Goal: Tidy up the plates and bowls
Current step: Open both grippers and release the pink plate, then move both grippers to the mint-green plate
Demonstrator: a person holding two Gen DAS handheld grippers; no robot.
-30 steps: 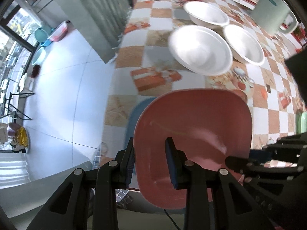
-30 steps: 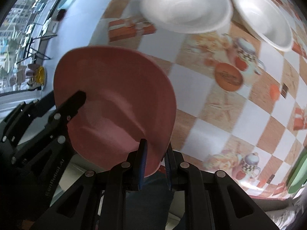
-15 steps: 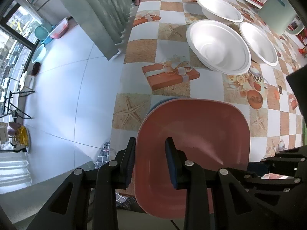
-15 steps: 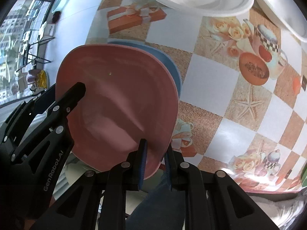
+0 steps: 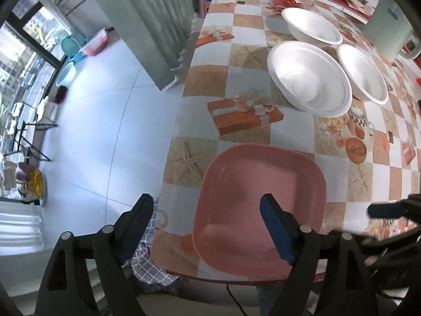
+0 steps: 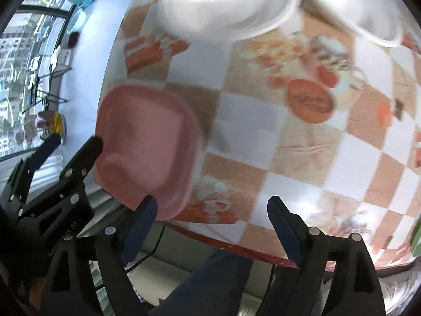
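The table (image 5: 244, 52), under a checked cloth printed with starfish and gift boxes, fills the ground ahead of both pairs of fingers. Well beyond the fingertips sit three white bowls (image 5: 309, 77), close together. The pink plate (image 5: 263, 197) lies flat at the table's near corner, free of any grip. The left gripper (image 5: 206, 205) is opening, its jaws spread wide; the plate's left rim lies between them with neither pad pressing it. The right gripper (image 6: 211, 210) is opening too, nothing between its jaws, the plate just left of its left finger.
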